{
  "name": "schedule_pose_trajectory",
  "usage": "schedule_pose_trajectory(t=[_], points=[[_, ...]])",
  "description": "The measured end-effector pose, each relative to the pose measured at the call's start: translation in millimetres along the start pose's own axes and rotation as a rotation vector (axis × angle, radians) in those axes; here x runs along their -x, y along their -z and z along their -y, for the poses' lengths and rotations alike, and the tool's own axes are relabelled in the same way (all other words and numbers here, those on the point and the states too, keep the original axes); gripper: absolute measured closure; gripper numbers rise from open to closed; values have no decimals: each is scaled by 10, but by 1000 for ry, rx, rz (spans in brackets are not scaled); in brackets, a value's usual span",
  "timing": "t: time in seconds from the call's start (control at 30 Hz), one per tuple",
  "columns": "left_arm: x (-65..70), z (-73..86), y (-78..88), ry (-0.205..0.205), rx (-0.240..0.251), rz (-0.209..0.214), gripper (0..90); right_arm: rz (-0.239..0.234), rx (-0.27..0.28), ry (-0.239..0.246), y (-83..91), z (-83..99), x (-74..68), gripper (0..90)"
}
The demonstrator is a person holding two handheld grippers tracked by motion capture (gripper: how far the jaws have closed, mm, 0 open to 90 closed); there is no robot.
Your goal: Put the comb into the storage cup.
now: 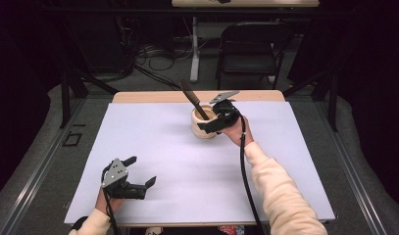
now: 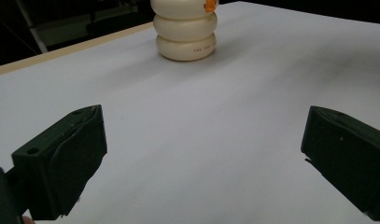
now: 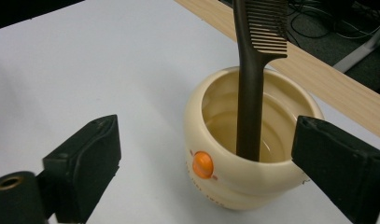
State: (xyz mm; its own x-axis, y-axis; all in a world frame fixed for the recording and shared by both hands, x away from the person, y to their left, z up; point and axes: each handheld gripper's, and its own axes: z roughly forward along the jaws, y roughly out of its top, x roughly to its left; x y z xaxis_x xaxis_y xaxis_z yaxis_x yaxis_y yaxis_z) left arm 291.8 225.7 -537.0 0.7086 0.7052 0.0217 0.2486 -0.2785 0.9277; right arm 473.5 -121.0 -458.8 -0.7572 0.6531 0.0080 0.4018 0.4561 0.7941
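Note:
A cream ribbed cup stands on the far middle of the white table, with a dark brown comb upright in it, teeth up and leaning to the far left. My right gripper is open at the cup's right side. In the right gripper view its jaws stand to either side of the cup and comb, not touching them. An orange dot marks the cup's wall. My left gripper rests open near the front left, holding nothing and facing the distant cup.
A bare wooden strip runs along the table's far edge. Behind it are a dark folding chair, a table leg and cables on the floor. The right gripper's cable trails along the cream sleeve.

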Motion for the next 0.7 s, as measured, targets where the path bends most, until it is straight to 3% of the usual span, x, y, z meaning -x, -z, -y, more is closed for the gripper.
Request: schedule_pose_trajectory(t=[0.27,0.7], points=[[-5,-2,1,-3,-3,0,3,-17,0,3,131,101,-68,5],[-6,0,0,-1,0,-2,3,-36,14,10,343,280,-162,0]])
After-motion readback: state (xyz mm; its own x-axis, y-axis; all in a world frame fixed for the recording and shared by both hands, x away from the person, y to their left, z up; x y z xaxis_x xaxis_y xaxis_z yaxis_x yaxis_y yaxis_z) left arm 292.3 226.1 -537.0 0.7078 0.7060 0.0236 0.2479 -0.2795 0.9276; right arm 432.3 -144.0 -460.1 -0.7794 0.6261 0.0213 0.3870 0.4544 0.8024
